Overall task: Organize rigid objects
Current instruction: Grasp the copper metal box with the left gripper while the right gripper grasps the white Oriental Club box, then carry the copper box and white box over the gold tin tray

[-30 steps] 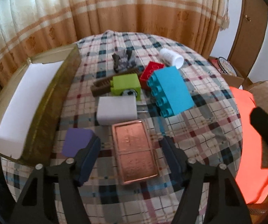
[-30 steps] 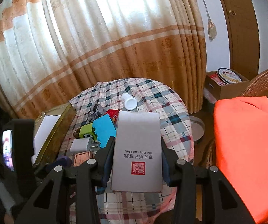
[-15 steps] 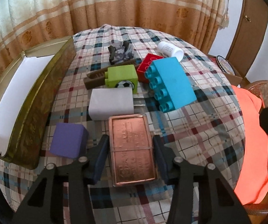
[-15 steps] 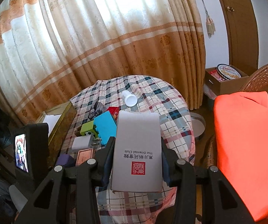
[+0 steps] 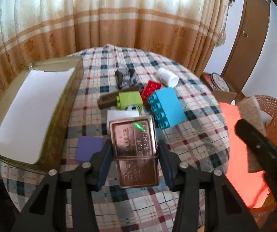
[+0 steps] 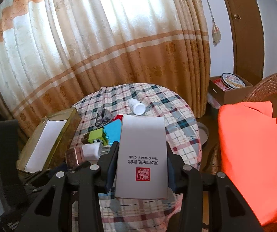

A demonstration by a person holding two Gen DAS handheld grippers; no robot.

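Although my left tongs (image 5: 133,160) had clamped the copper tin (image 5: 134,150) and held it just clear of the checked cloth (image 5: 196,145), the gold box (image 5: 47,131) at the left looked empty, so I judged the sorting barely begun. My right tongs (image 6: 141,162) gripped a grey card box (image 6: 141,154) printed "The Oriental Club" over a red seal. Left lying on the cloth were the purple block (image 5: 88,148), white charger (image 5: 122,114), green brick (image 5: 130,99), blue brick (image 5: 167,107), red brick (image 5: 151,88), brown comb (image 5: 107,99) and white bottle (image 5: 167,76). The tin's embossed lettering was too blurred to read.
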